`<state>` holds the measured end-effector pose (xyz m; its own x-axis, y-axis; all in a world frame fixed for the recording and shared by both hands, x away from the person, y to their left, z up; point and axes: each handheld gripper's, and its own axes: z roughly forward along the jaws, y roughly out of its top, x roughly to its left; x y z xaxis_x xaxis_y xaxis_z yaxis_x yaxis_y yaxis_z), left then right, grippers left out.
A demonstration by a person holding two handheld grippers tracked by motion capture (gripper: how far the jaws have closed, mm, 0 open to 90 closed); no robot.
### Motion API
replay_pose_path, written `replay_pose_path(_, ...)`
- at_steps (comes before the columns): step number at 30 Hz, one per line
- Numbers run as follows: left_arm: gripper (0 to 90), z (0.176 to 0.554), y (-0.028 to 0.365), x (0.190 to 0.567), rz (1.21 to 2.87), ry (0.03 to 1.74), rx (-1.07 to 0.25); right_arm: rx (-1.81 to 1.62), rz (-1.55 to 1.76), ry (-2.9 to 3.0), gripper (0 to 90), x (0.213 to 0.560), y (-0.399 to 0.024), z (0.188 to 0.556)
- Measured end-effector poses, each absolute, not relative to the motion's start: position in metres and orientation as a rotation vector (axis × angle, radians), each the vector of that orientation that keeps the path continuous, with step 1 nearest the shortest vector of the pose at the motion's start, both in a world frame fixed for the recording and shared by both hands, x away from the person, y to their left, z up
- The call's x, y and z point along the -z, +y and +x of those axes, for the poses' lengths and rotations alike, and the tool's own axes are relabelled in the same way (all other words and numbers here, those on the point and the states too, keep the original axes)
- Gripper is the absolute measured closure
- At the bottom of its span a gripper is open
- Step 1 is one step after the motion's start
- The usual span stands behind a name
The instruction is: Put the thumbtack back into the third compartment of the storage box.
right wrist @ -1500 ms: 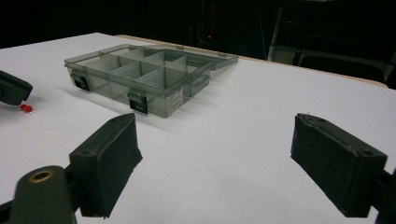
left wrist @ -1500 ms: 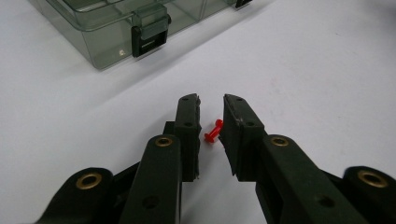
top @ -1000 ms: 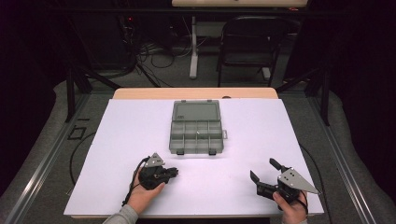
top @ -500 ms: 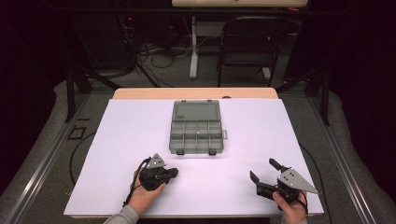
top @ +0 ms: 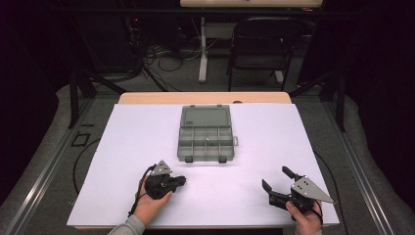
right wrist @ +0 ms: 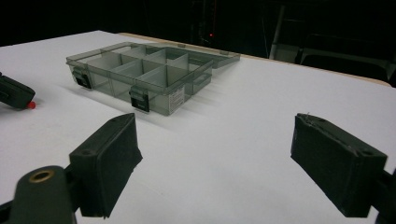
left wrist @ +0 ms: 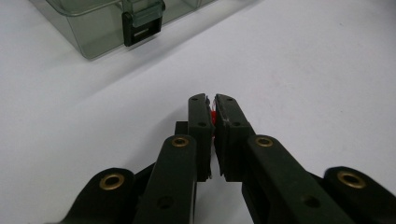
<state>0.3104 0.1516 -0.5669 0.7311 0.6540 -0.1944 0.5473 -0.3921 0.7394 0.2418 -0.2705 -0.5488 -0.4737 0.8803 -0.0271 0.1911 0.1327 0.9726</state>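
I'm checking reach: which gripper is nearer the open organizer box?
Left. The left gripper sits just in front of the organizer box, slightly left; the right gripper is farther off to its front-right.

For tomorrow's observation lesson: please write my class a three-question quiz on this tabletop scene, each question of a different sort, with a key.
1. True or false: the clear compartment box lies open on the white table.
2. Which gripper has its jaws spread wide? A) left gripper B) right gripper
3. Fill in: a small ____ coloured item is pinched between the left gripper's jaws.

Key: 1 true; 2 B; 3 red. The red tip also peeks out in the right gripper view.
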Motion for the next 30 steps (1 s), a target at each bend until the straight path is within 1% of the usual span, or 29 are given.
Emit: replay_pose_path(30, 85.8, 0.31, 0.187, 0.544, 1.869, 0.972, -0.184, -1.376, 1.038, 1.778, 14.5, 0.549, -0.271, 0.242)
